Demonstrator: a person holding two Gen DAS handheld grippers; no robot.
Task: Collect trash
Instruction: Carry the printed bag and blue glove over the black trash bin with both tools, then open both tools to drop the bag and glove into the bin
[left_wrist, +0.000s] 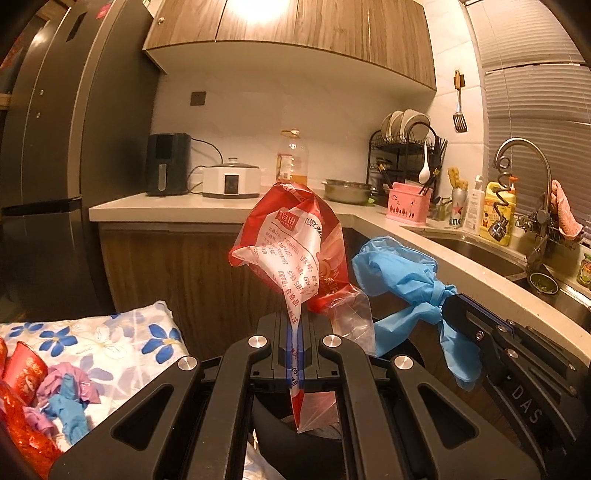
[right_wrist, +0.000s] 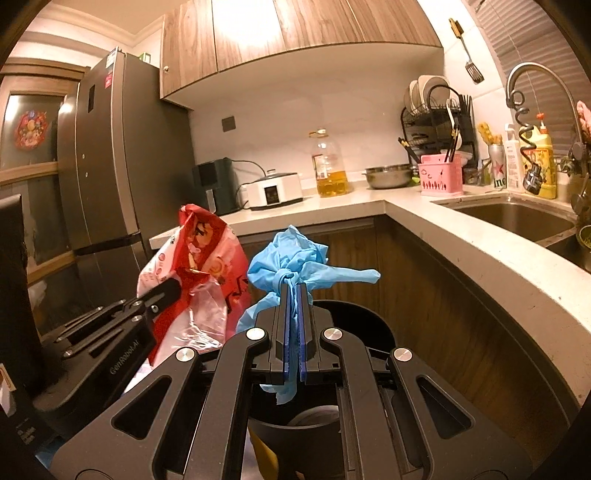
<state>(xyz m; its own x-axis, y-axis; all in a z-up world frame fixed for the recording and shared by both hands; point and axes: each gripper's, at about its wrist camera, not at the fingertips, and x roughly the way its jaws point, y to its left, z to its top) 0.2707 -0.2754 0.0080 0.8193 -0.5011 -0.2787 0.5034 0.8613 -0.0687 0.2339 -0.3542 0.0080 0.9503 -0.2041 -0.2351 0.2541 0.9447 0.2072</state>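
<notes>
Red-white wrapper (left_wrist: 291, 240) (red print); blue glove (right_wrist: 295, 254); black bin (right_wrist: 369, 325).

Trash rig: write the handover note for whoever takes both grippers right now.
Left gripper: fingers shut on the red-and-white plastic wrapper, held up in the air.
Right gripper: fingers shut on the blue glove, also raised.
Both pieces hang over the black trash bin, which sits on the floor by the counter corner.
Done: both items picked up and brought to the bin.
Left: release both into the bin. More trash waits on the floral cloth: a purple and blue glove wad and red packaging.
</notes>
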